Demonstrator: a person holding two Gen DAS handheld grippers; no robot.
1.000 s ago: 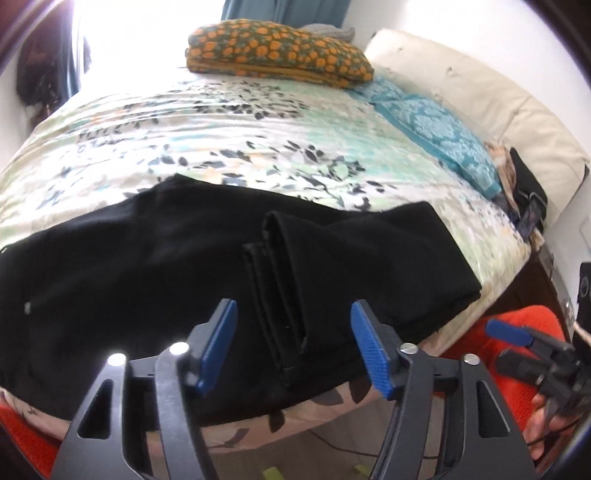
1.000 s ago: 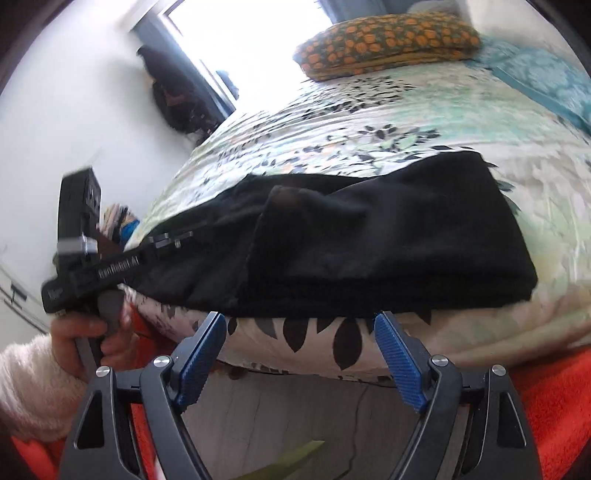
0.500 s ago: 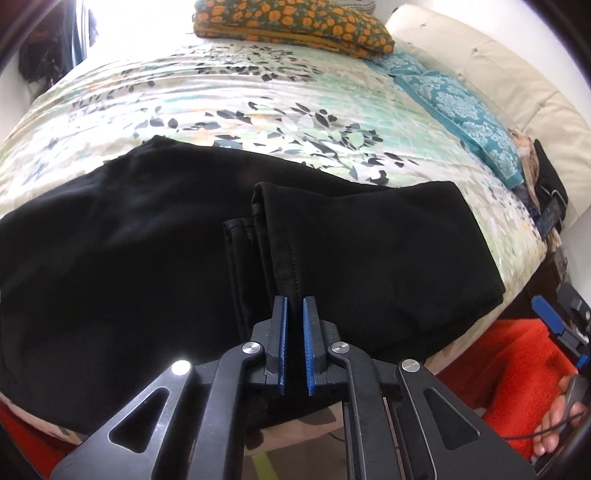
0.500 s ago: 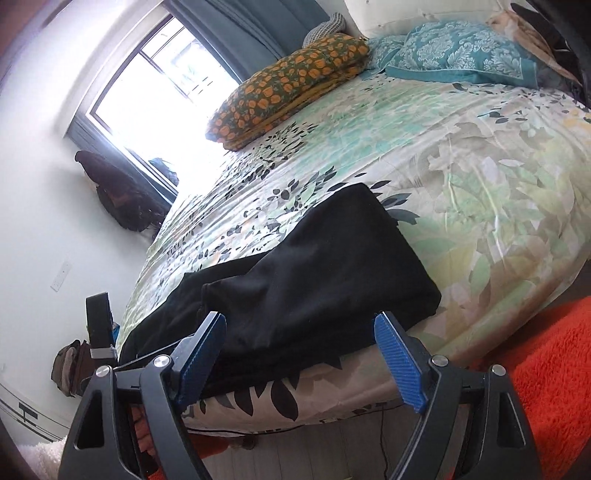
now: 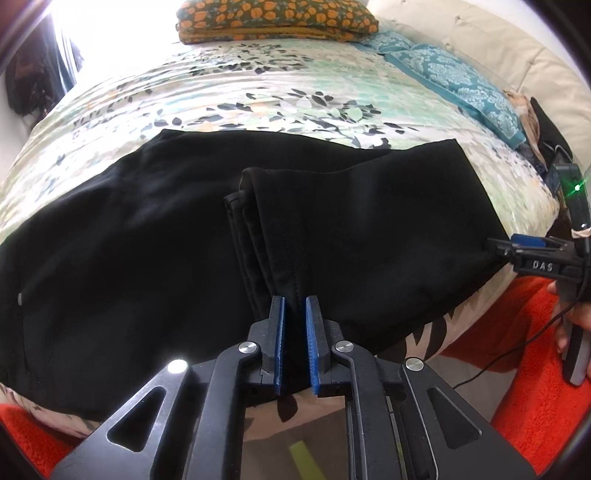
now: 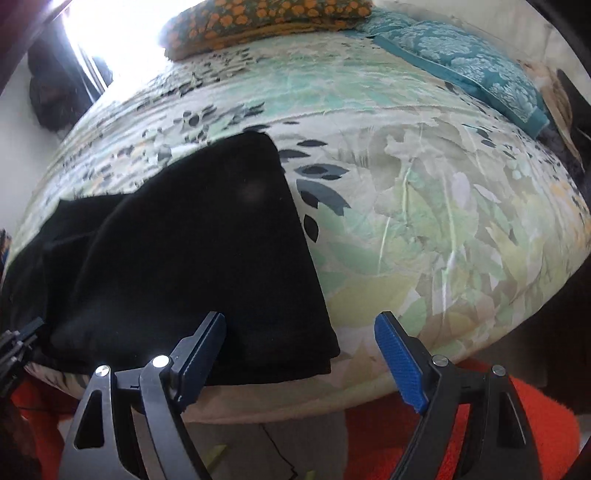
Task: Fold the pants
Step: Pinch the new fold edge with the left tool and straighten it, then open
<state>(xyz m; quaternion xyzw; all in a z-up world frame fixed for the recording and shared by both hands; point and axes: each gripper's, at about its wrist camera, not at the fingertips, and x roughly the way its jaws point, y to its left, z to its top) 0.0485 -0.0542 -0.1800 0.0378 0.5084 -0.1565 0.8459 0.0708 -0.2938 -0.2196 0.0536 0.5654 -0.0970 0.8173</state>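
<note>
Black pants [image 5: 155, 236] lie across the near edge of the floral bed [image 5: 258, 92], with the leg ends folded back over the middle. My left gripper [image 5: 294, 317] is shut on the hem edge of the folded legs at the bed's front edge. My right gripper [image 6: 300, 343] is open and empty, just in front of the folded right end of the pants [image 6: 207, 258]. It also shows at the right edge of the left wrist view [image 5: 532, 254], touching the fold's corner.
An orange-patterned pillow [image 5: 277, 18] and a teal pillow [image 5: 458, 81] lie at the far side of the bed. An orange rug [image 6: 443, 435] covers the floor below the bed edge. A cream headboard [image 5: 498, 48] stands at the right.
My left gripper closed on the leg hem and stays shut on it. My right gripper moved in close to the folded end of the pants, still open.
</note>
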